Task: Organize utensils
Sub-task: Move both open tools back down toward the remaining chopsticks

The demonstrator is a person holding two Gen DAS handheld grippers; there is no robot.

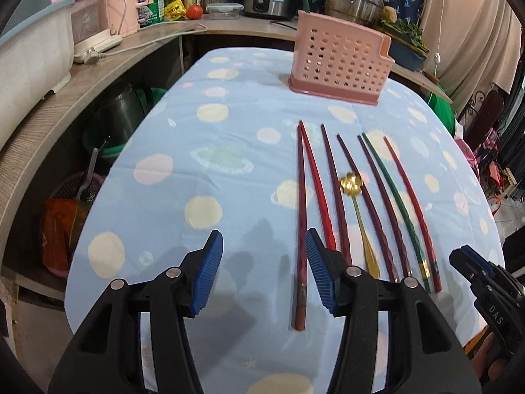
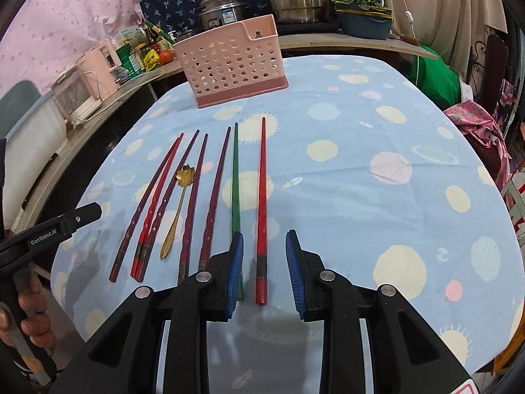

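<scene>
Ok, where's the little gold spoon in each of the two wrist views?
Left wrist: gold spoon right of centre, among the chopsticks.
Right wrist: gold spoon left of centre, among the chopsticks.
Shared landmark: pink utensil holder at the table's far end.

The tablecloth is light blue, printed with pale yellow, pink and white discs, ringed planets and spiky suns. At the far side the utensil holder is pale pink, perforated with round holes, on a darker dusty-pink base. On the cloth lie dark maroon chopsticks, a green chopstick and, rightmost, a bright red chopstick with a dark band near its end. The flower-shaped spoon is gold. Both grippers are black with ribbed blue pads
</scene>
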